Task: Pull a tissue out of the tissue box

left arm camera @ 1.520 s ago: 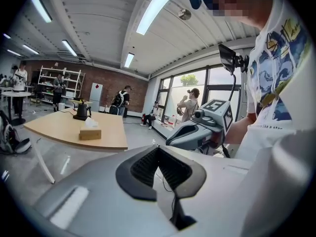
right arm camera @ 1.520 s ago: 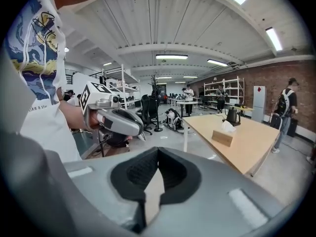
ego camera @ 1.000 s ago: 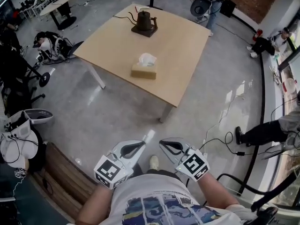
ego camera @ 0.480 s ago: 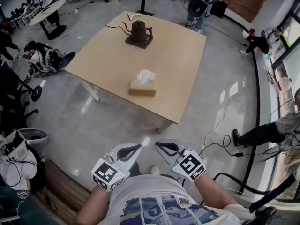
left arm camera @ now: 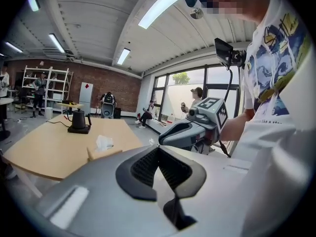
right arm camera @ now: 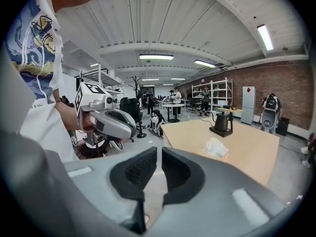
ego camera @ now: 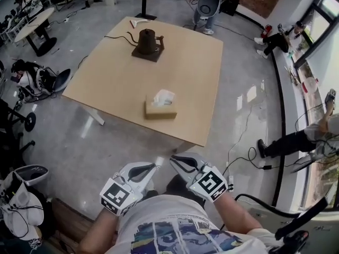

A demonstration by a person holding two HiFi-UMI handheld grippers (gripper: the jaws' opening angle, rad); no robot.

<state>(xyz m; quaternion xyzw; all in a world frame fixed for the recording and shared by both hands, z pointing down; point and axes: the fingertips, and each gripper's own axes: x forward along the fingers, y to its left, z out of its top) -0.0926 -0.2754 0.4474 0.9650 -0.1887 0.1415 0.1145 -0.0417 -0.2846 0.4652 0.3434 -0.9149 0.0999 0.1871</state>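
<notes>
A tan tissue box [ego camera: 160,109] with a white tissue [ego camera: 163,96] sticking out of its top stands near the front edge of the wooden table [ego camera: 116,83]. Both grippers are held side by side close to my body, short of the table and well apart from the box. My left gripper [ego camera: 152,166] is shut, its pads meeting with nothing between them [left arm camera: 159,148]. My right gripper [ego camera: 173,159] is opening: a narrow slit shows between its pads [right arm camera: 160,154], and nothing is in it. The tissue [right arm camera: 216,147] shows ahead in the right gripper view, the box [left arm camera: 102,153] in the left.
A black kettle [ego camera: 147,41] on a dark base stands at the table's far side with a cord. Cables [ego camera: 249,160] lie on the floor to the right, beside a seated person's legs [ego camera: 296,142]. Chairs and bags [ego camera: 32,81] stand at the left.
I have come nearer to the table: the table and box sit lower and closer in the head view. Both grippers were carried forward together, still side by side.
</notes>
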